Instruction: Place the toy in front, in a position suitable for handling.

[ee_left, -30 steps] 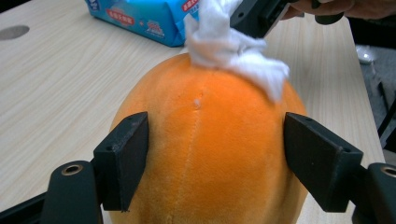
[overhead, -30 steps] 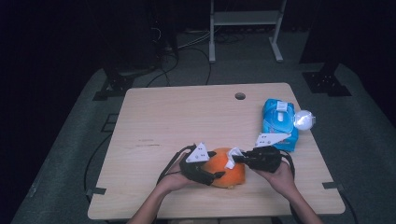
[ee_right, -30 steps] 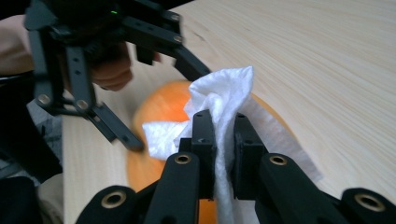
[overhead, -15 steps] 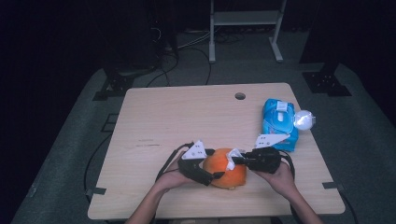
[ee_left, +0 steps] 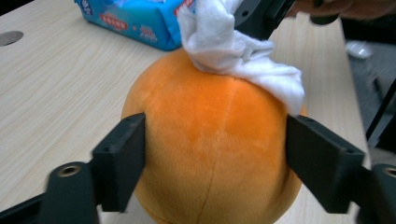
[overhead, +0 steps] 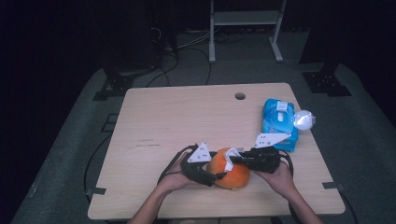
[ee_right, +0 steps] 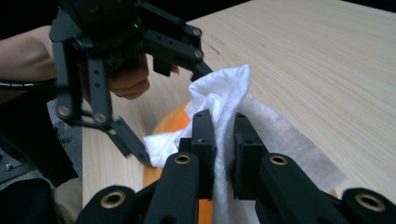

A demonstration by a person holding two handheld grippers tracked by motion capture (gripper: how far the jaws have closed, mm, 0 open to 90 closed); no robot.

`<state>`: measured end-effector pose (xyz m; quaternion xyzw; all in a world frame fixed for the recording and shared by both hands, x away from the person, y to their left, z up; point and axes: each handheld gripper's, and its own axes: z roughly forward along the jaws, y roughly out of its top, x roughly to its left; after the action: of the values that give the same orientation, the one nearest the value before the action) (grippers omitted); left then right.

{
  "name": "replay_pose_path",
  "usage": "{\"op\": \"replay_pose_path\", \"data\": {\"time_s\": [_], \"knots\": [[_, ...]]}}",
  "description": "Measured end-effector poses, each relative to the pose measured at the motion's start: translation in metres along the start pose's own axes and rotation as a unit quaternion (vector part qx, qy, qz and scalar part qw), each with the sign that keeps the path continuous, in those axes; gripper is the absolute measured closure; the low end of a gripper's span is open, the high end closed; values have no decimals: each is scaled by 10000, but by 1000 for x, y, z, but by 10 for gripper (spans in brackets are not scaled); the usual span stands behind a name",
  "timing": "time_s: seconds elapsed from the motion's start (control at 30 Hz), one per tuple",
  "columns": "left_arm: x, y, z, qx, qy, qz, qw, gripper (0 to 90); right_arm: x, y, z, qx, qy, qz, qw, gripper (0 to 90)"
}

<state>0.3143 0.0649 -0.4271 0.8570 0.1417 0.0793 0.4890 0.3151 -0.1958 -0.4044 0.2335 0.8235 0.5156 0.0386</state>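
A light wooden desk with rounded corners stands on a grey carpeted floor, a small round cable hole near its far edge. The room behind is dark. Beyond the far edge stands a pale metal frame with two legs, and black cables trail over the floor beside it. Black stand feet rest off the far left corner and the far right corner. Strips of tape hold the near corners of the carpet
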Motion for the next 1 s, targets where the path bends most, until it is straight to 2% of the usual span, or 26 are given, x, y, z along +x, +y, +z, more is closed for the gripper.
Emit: {"op": "replay_pose_path", "data": {"time_s": [0.03,0.07,0.1,0.13,0.17,0.2,0.27,0.3,0.37,0.4,0.43,0.47,0.57,0.6,0.63,0.67,0.7,0.73,0.77,0.8,0.83,0.87,0.9,0.93,0.97,1.0], "knots": [[0,0,0,0,0,0,10000,173,-3,-2,-1,18,-3,34,10000,811],[6,-4,3,-25,-16,-273,9996,124,-5,-4,-2,22,23,88,10000,810],[6,-4,3,-25,-16,-273,9996,88,-5,-4,-2,22,23,88,10000,810],[10,-8,7,-2,-113,-512,9986,83,-8,-6,-3,13,72,117,9999,809],[10,-8,7,-2,-113,-512,9986,83,-8,-6,-3,13,72,117,9999,809],[12,-11,9,-23,-161,-601,9981,85,-8,-6,-3,36,45,106,9999,809],[11,-11,8,-24,-168,-606,9980,169,-7,-5,-1,48,12,79,10000,809],[8,-8,6,40,-58,-463,9989,213,-6,-4,-1,23,-5,67,10000,810],[6,-5,4,81,4,-375,9993,234,-5,-3,-1,5,6,38,10000,810],[-1,4,3,97,102,-189,9997,265,2,2,0,-96,34,-23,9999,810],[-1,4,3,97,102,-189,9997,278,2,2,0,-96,34,-23,9999,810],[-11,15,1,108,210,122,9996,285,11,8,3,-223,189,-91,9995,810],[-17,22,-2,124,356,320,9988,286,19,15,1,-191,92,-332,9992,811],[-16,21,-5,5,321,238,9992,285,17,14,-1,-202,79,-310,9993,810],[-16,21,-5,5,321,238,9992,277,17,14,-1,-202,79,-310,9993,810],[-12,17,-4,-74,212,137,9997,257,12,11,-5,-157,27,-258,9995,811],[-12,17,-4,-74,212,137,9997,223,8,7,-5,-101,48,-167,9998,811],[-7,13,-3,-163,126,-22,9998,187,5,4,-4,-95,53,-122,9999,811],[-4,11,-3,-158,133,-115,9997,162,3,1,-5,-87,59,-87,9999,811],[-4,11,-3,-158,133,-115,9997,129,2,0,-5,-98,70,-60,9999,811],[0,8,-2,-159,138,-267,9994,107,1,0,-7,-99,56,-57,9999,810],[6,2,0,-161,-2,-604,9980,106,-1,1,-7,-102,26,-58,9999,811],[6,2,0,-161,-2,-604,9980,111,-1,1,-7,-102,26,-58,9999,811],[6,-2,3,-196,-165,-724,9970,156,-3,1,-8,-105,26,-16,9999,811],[6,-2,3,-196,-165,-724,9970,210,-3,1,-8,-105,26,-16,9999,811],[2,-2,4,-199,-41,-537,9984,236,-2,2,-8,-75,-18,-53,10000,811]]}}
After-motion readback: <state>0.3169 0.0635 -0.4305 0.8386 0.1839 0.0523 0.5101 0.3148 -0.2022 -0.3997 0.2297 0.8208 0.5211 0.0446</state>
